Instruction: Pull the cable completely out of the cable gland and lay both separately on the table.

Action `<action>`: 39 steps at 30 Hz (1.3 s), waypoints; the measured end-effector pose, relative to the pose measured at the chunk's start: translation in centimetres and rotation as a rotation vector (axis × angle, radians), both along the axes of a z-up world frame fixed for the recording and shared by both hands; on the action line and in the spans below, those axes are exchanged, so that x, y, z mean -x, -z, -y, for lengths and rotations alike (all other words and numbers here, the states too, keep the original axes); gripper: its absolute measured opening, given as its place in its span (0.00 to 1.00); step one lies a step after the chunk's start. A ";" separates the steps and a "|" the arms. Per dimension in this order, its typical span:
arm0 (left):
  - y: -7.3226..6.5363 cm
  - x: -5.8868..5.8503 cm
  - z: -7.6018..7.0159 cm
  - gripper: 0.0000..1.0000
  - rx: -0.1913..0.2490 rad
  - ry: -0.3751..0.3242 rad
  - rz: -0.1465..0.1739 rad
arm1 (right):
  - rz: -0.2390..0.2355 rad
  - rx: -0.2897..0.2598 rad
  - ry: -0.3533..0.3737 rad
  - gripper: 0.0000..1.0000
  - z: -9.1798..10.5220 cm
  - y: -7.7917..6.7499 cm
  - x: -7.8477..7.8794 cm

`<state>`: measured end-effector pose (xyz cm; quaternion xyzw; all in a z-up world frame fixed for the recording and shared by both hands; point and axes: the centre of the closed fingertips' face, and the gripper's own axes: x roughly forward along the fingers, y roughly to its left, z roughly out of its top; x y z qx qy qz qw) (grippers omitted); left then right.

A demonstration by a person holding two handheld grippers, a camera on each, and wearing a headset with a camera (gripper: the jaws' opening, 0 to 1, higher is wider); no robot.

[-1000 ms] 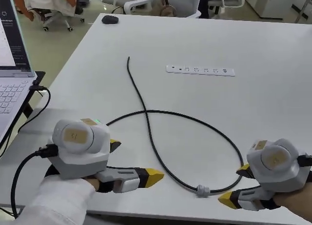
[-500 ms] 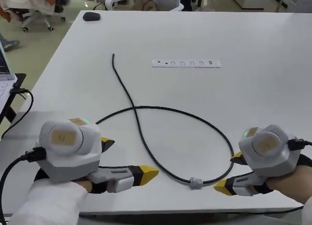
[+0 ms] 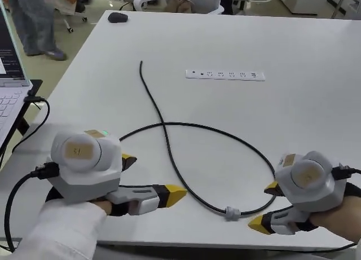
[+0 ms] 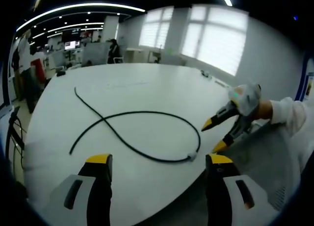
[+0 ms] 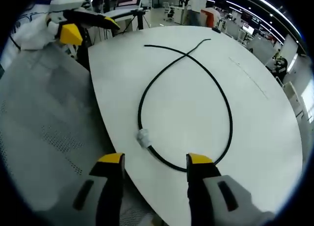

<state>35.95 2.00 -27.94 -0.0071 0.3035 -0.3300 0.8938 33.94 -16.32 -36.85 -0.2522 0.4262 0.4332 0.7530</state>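
A long black cable lies in a crossed loop on the white table. A small grey cable gland sits on the cable near the table's front edge. My left gripper hovers open at the front left, its yellow tips pointing right toward the gland. To the right of the gland my right gripper is open, a short way from it. The left gripper view has the gland ahead of the open left gripper. In the right gripper view the gland lies just beyond the open right gripper.
A white power strip lies at mid-table and a black mouse at the far left corner. A laptop with its cord stands off the left edge. Office chairs and a person are beyond the table.
The head camera has shifted a little. Both grippers, the cable and the gland keep their places relative to one another.
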 end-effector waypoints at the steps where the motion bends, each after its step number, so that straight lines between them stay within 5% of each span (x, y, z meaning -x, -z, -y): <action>1: -0.1 0.0 0.1 0.79 0.003 0.002 0.002 | -0.004 -0.005 -0.011 0.51 -0.1 0.1 -0.1; 7: -0.3 0.1 0.3 0.78 0.006 0.012 0.010 | -0.010 0.019 -0.109 0.48 -0.5 0.9 -0.3; 22: -0.9 -0.3 0.2 0.75 0.056 -0.010 0.016 | -0.007 -0.056 -0.224 0.34 -2.8 2.3 -1.4; 27: -0.8 -0.2 0.4 0.75 0.011 0.011 0.032 | -0.014 -0.008 -0.298 0.31 -2.8 3.4 -0.8; 39: -0.8 -0.2 0.2 0.74 0.042 0.000 0.017 | -0.013 -0.001 -0.377 0.13 -3.0 5.2 0.0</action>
